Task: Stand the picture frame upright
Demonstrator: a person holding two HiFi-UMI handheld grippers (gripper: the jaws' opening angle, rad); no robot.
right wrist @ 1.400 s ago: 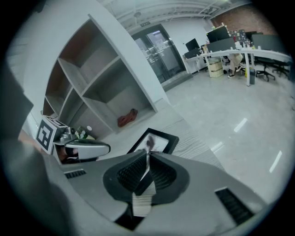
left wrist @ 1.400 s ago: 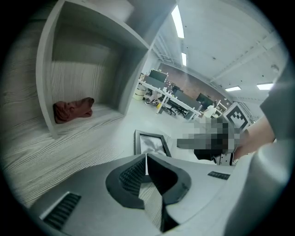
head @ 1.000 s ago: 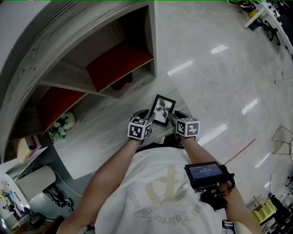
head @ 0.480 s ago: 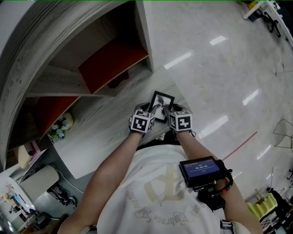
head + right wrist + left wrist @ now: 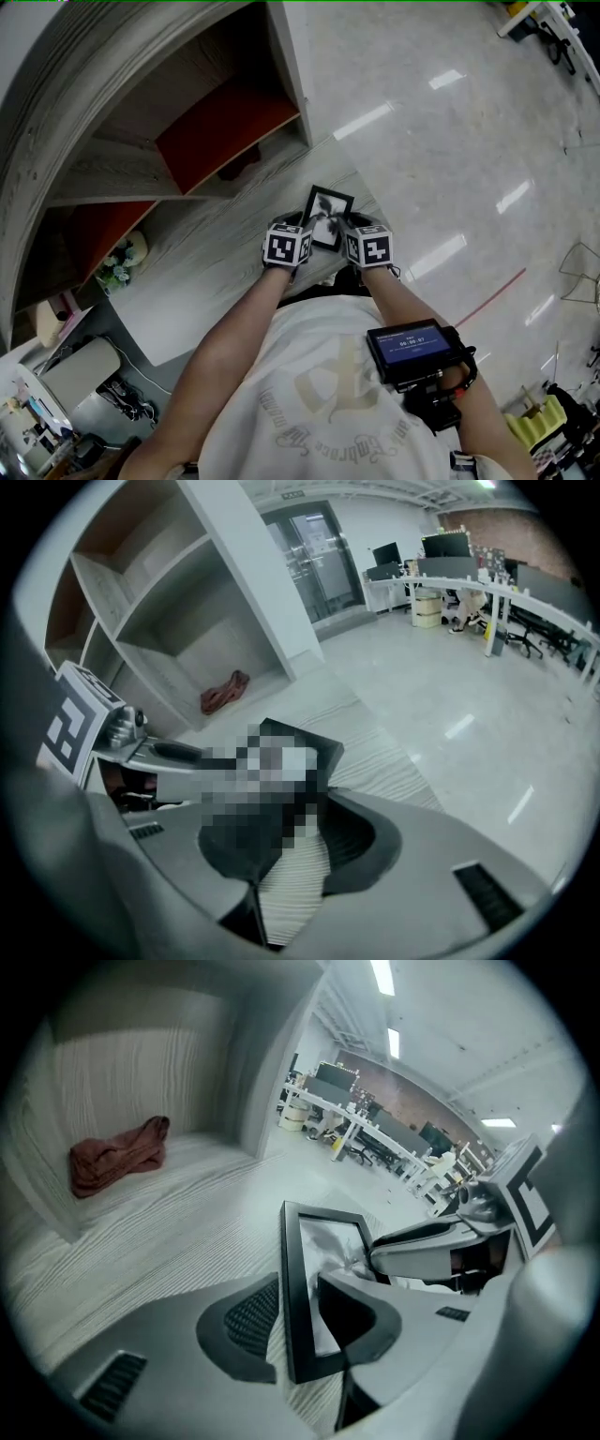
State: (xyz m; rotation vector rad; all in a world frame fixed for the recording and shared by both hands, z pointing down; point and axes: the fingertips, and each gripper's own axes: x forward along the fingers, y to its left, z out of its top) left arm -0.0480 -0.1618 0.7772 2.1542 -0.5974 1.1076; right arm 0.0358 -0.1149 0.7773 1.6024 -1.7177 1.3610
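The picture frame (image 5: 327, 217), black with a pale print, sits at the near right corner of the white wood-grain table (image 5: 206, 267). I cannot tell whether it lies flat or leans. My left gripper (image 5: 302, 232) is at its lower left corner. In the left gripper view its jaws (image 5: 300, 1290) straddle the frame's left rail (image 5: 290, 1288), with a thin strip of table showing beside the left pad. My right gripper (image 5: 345, 232) is at the lower right corner. Its jaws (image 5: 286, 808) have just been closing, with the frame (image 5: 314, 747) at their tips and part of it hidden by a blurred patch.
A shelf unit with red back panels (image 5: 225, 127) stands behind the table. A red cloth (image 5: 117, 1155) lies in its lower compartment. A small bunch of flowers (image 5: 127, 258) is at the left. The table's right edge drops to shiny floor (image 5: 450, 141).
Both grippers have drawn closer together, up against the frame's lower corners. The frame itself has hardly shifted.
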